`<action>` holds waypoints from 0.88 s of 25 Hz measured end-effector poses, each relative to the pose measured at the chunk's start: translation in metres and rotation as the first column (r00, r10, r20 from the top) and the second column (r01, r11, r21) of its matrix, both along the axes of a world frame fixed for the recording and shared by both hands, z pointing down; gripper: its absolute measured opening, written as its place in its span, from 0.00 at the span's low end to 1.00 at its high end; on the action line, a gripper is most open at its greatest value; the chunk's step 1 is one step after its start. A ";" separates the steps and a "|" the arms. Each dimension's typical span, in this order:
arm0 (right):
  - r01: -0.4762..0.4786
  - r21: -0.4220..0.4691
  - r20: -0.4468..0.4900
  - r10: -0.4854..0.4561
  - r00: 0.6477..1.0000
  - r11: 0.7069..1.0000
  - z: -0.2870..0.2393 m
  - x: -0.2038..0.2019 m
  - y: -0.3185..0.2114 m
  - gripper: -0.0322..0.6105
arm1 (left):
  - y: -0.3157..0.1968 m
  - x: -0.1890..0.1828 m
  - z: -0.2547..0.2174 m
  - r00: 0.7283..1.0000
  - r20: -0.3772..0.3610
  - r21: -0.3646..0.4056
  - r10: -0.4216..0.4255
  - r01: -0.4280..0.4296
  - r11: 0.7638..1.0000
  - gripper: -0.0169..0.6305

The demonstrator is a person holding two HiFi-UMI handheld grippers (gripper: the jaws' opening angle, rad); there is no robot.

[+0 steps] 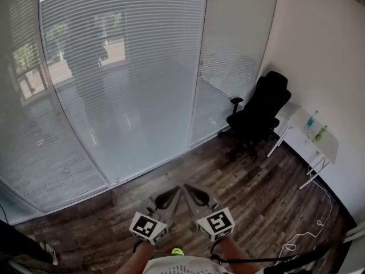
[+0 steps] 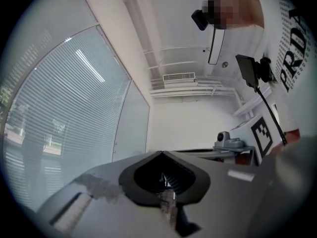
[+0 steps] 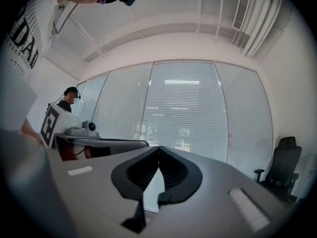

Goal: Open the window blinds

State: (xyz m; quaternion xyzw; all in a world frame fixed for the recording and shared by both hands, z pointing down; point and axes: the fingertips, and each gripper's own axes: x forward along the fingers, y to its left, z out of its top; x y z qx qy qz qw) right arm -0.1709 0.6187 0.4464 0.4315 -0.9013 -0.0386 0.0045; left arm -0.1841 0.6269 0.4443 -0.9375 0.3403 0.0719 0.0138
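Left gripper (image 1: 166,198) and right gripper (image 1: 197,196) sit closed, empty; blinds (image 1: 125,67) look light, flimsy: take the control, unseen, not slats.

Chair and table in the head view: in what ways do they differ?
The chair is black; the table is white. The chair stands close to the blinds; the table stands along the wall. The table bears two bottles; nothing shows on the chair. Both stand on the floor in the right corner.
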 end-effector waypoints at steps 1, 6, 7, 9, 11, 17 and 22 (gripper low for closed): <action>-0.003 -0.005 0.002 0.003 1.000 1.000 0.001 0.004 -0.007 0.06 | -0.006 0.005 0.000 1.000 0.004 -0.004 0.002 -0.002 1.000 0.01; -0.014 -0.017 0.011 0.014 1.000 1.000 0.002 0.015 -0.029 0.06 | -0.029 0.017 0.005 1.000 0.017 0.000 0.019 -0.019 1.000 0.01; -0.014 -0.017 0.011 0.014 1.000 1.000 0.003 0.014 -0.032 0.06 | -0.032 0.017 0.006 1.000 0.013 -0.002 0.021 -0.021 1.000 0.01; -0.016 -0.012 0.011 0.016 1.000 1.000 0.003 0.010 -0.041 0.06 | -0.040 0.013 0.008 1.000 -0.003 -0.008 0.022 -0.022 1.000 0.01; -0.019 -0.010 0.013 0.019 1.000 1.000 0.003 0.006 -0.055 0.06 | -0.053 0.009 0.004 1.000 -0.025 -0.020 0.011 -0.012 1.000 0.01; -0.018 -0.014 -0.005 0.018 1.000 1.000 0.002 -0.009 -0.097 0.06 | -0.097 -0.007 0.012 1.000 -0.001 -0.030 0.017 -0.017 0.999 0.01; -0.027 -0.001 -0.018 0.027 0.999 1.000 -0.002 -0.018 -0.148 0.06 | -0.147 -0.015 -0.007 0.998 -0.065 -0.032 0.017 -0.019 0.999 0.01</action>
